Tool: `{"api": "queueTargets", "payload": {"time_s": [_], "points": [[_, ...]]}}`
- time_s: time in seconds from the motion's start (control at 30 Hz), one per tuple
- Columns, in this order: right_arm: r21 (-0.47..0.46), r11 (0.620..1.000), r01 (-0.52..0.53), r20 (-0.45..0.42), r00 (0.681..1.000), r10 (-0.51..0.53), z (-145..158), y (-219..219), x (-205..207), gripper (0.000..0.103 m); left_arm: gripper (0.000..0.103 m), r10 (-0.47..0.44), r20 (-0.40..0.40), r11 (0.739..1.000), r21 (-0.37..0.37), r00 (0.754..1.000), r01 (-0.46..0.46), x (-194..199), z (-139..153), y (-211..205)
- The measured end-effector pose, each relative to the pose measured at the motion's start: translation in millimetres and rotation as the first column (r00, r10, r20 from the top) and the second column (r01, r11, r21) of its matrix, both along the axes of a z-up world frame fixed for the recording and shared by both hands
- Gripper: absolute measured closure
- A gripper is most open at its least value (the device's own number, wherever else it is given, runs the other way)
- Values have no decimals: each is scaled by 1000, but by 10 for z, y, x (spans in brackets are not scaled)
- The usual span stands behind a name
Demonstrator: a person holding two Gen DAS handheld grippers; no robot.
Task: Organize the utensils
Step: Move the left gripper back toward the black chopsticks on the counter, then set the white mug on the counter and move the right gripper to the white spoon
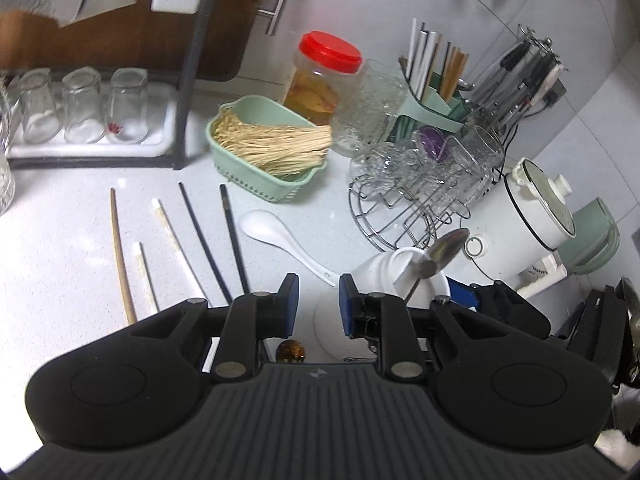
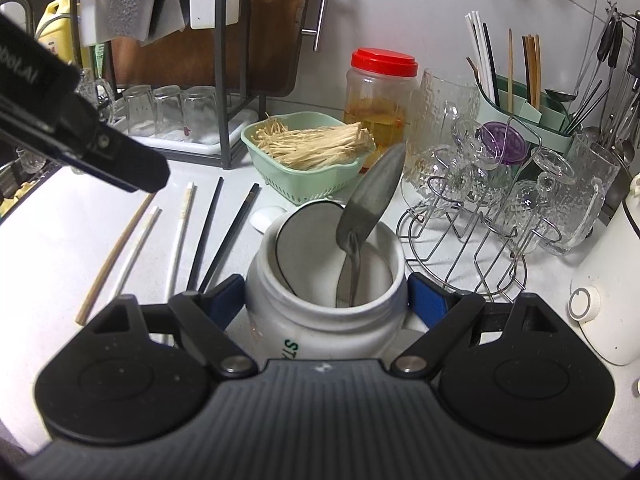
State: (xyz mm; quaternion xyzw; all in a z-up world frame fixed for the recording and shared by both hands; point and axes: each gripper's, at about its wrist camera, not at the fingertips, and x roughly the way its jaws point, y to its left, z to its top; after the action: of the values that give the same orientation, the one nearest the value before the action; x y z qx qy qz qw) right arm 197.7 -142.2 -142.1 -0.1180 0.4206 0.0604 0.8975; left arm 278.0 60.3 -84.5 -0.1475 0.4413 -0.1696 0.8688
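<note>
In the left wrist view, three upturned glasses (image 1: pixel 84 106) stand on a white tray at the far left, under a dark rack. Below them, on the pale countertop (image 1: pixel 60 264), the loose chopsticks lie fanned side by side: a wooden chopstick (image 1: pixel 120 256), two white chopsticks (image 1: pixel 176 252), then two black chopsticks (image 1: pixel 216 240). Just right of these rests a white ceramic spoon (image 1: pixel 280 240), bowl toward the upper left. Above it sits a green basket (image 1: pixel 264 152) heaped with pale sticks, and behind that a red-lidded jar (image 1: pixel 320 76). The left gripper (image 1: pixel 319 304) fills the bottom centre; its blue pads stand a little apart with nothing between them, over the near ends of the black chopsticks and the spoon's handle. To the right, a white jar (image 1: pixel 400 276) holds a metal spoon (image 1: pixel 444 250). In the upper right a green utensil holder (image 1: pixel 432 96) carries upright chopsticks, with a wire glass rack (image 1: pixel 408 208) below it.

In the right wrist view, the left gripper's dark body (image 2: pixel 80 136) crosses the upper left, above the same row of chopsticks. At centre, the right gripper (image 2: pixel 326 300) has its jaws spread wide and set against both sides of the white jar (image 2: pixel 320 320), gripping it. A metal spoon (image 2: pixel 368 208) stands in the jar's mouth, bowl up and leaning to the upper right. The wire rack of glasses (image 2: pixel 500 208) occupies the right side.
</note>
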Motion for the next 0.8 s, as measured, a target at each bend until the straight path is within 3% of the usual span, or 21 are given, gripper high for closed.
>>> {"api": "queueTargets", "payload": {"time_s": [0.33,0.47,0.8], "points": [[15,997,-77,-86,993,78,63,71,70,14,78,4,-25,999,-54,1000,-5,20,-157,215],[71,991,-111,-137,983,120,147,-39,62,15,64,3,-26,999,-37,1000,-4,12,-227,198],[212,962,-171,-139,969,203,311,-300,88,16,58,78,-37,996,-43,996,-80,-10,-263,97]]}}
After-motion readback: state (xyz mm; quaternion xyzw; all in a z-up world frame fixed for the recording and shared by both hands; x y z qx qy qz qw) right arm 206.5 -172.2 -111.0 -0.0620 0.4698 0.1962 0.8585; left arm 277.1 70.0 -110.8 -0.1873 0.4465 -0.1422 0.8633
